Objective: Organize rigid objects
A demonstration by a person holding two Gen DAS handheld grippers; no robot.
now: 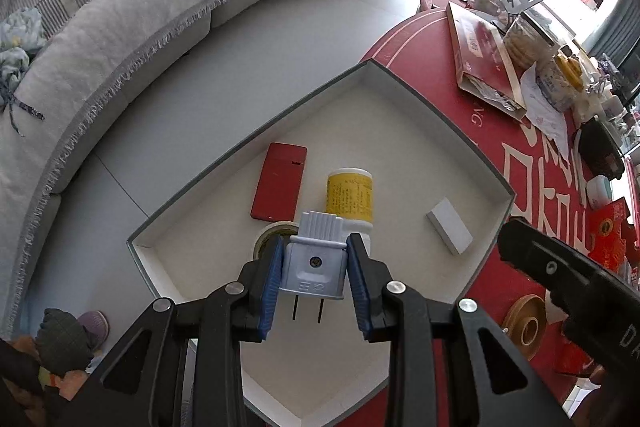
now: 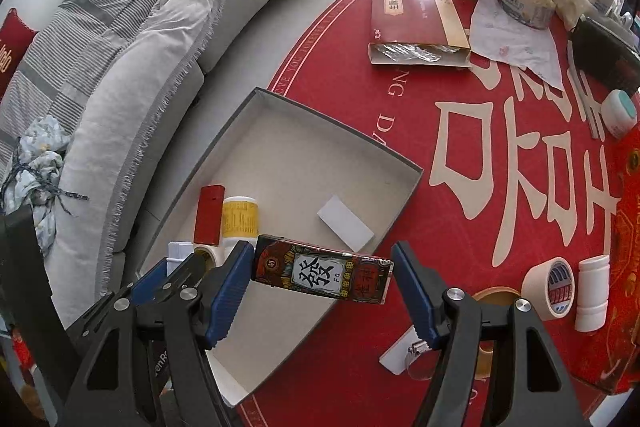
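Note:
My left gripper (image 1: 315,247) is shut on a pale blue plug adapter (image 1: 314,267), prongs toward the camera, and hangs over the near part of an open grey box (image 1: 432,111) with a white inside. In the box lie a flat red case (image 1: 280,183), a yellow-labelled bottle (image 1: 350,197) on its side, a small white block (image 1: 449,231) and a tape roll (image 1: 272,233) half hidden behind the plug. My right gripper (image 2: 322,261) is shut lengthwise on a patterned black and red card box (image 2: 320,273), above the same grey box's (image 2: 340,125) near right edge.
The grey box sits at the edge of a round table with a red mat (image 2: 460,131); a grey sofa (image 2: 140,67) and floor lie beyond. On the mat near my right gripper stand a tape roll (image 2: 550,287), a white bottle (image 2: 592,293) and a white card (image 2: 400,357). Jars and boxes crowd the far side.

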